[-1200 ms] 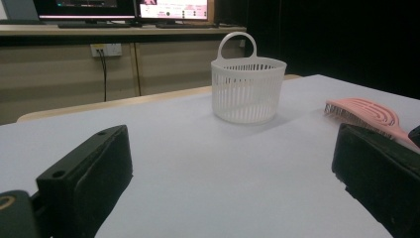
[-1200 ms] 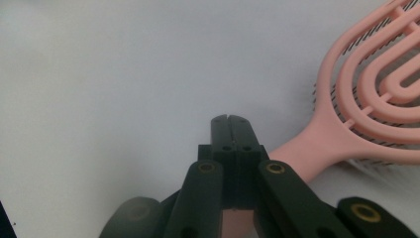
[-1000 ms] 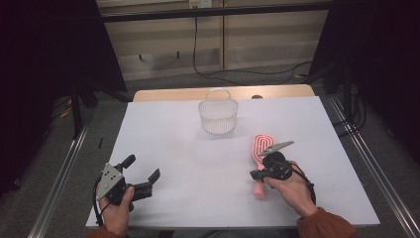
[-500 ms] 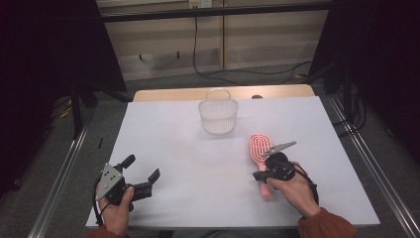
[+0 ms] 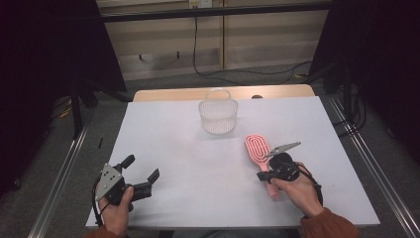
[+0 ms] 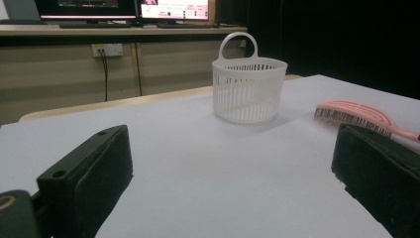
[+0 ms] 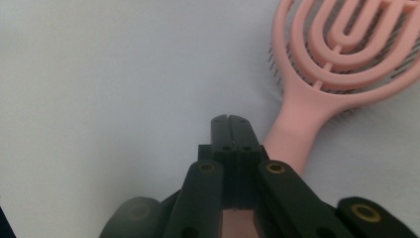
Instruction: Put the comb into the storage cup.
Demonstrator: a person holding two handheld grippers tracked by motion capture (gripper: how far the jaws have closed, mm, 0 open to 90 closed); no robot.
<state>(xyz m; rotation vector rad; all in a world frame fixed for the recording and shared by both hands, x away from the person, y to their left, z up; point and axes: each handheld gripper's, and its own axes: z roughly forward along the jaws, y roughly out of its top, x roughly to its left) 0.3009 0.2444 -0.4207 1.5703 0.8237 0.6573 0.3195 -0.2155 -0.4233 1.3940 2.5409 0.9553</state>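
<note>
Two grippers are at the near part of a white table point(image 5: 173, 134). The landmark for all positions below is the white slotted basket point(image 5: 218, 115), which stands upright on the far middle of the table, its loop handle raised at the back.

Right gripper point(image 7: 229, 120): it is located nearer to the person than the basket and to the basket's right. Its jaws are fully closed, pad against pad, with nothing visible between the tips. In the right gripper view the closed tips sit just beside the handle of the pink hairbrush point(image 5: 261, 157), on the handle's left side; a strip of pink shows beneath the gripper body. Whether the tips touch the handle cannot be told.

Pink hairbrush: it lies flat on the table, bristles down, nearer than the basket and to its right, apart from it. Its looped head points toward the basket; its handle runs back under the right hand point(image 5: 297, 191).

Left gripper point(image 5: 141, 174): it is located nearer than the basket and well to its left, held low over the table. Its jaws stand wide apart and hold nothing; bare table shows between them in the left gripper view.
</note>
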